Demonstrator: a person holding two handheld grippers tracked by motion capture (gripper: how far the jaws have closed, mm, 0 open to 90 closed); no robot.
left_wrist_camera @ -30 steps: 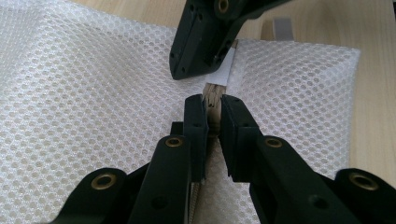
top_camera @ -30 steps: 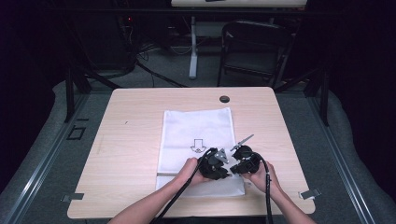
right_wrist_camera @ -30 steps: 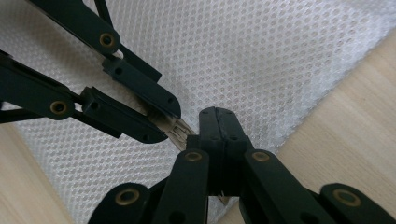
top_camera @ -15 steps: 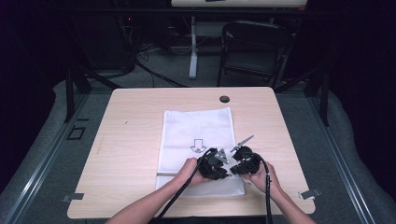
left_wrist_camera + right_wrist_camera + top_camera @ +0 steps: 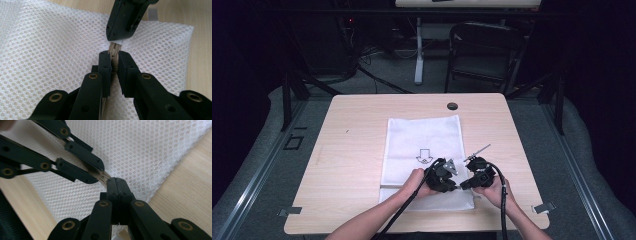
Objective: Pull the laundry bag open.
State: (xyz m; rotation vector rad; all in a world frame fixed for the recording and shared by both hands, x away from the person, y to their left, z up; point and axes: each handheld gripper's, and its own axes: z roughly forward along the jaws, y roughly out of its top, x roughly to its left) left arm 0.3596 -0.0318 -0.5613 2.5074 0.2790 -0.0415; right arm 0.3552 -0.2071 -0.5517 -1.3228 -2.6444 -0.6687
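Both hand-held grippers meet over the near right part of a white mesh bag (image 5: 422,150), which lies flat on the wooden table (image 5: 347,165) and stretches away from them toward the table's far edge. On the mesh just beyond the left gripper (image 5: 451,181) sits a small printed arrow mark (image 5: 424,156).

Left gripper (image 5: 114,58): its jaws are almost closed, pinching the tan zipper tape (image 5: 114,51) of the bag between the pads, with only the strip's thickness keeping them apart. Right gripper (image 5: 117,182): its jaws are pressed fully together, tips clamped at the end of that same zipper strip (image 5: 101,175); what exactly sits between the tips is too small to tell, though a bit of white shows at them in the left gripper view (image 5: 117,42).

The two grippers face each other, tips nearly touching, the right one (image 5: 463,184) just beside the left, close to the bag's right edge (image 5: 160,185), where bare wood begins. A person's hands (image 5: 419,180) hold both tools, forearms coming in from the near edge, black cables (image 5: 502,210) trailing back along them. Beyond the right gripper a thin rod (image 5: 478,151) sticks out over the table.
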